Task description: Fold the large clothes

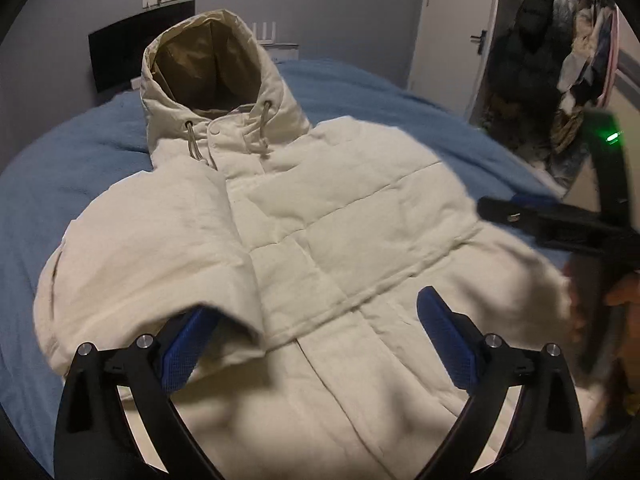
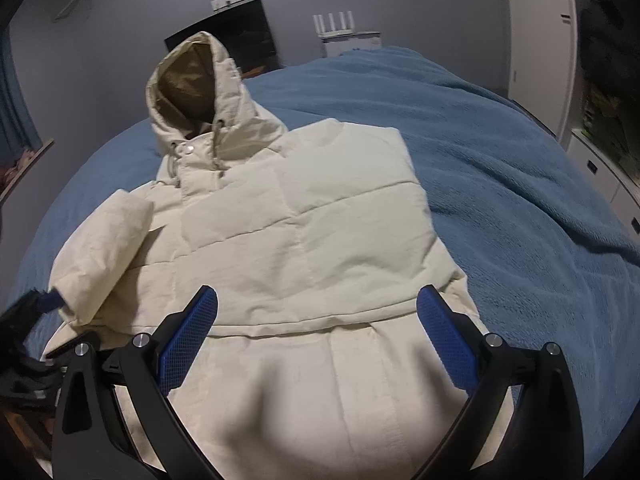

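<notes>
**Squaring up the puffer jacket on the bed**

I am hovering my left gripper and right gripper over the cream hooded puffer jacket, both sets of jaws standing wide and gripping nothing. The jacket is lying face up on the blue blanket of the bed, its left sleeve folded across the chest. To fold well, I am judging I should pinch the hem at both corners and carry it evenly toward the hood. Behind, a dark monitor is leaning against the grey wall, beside a white door.
</notes>
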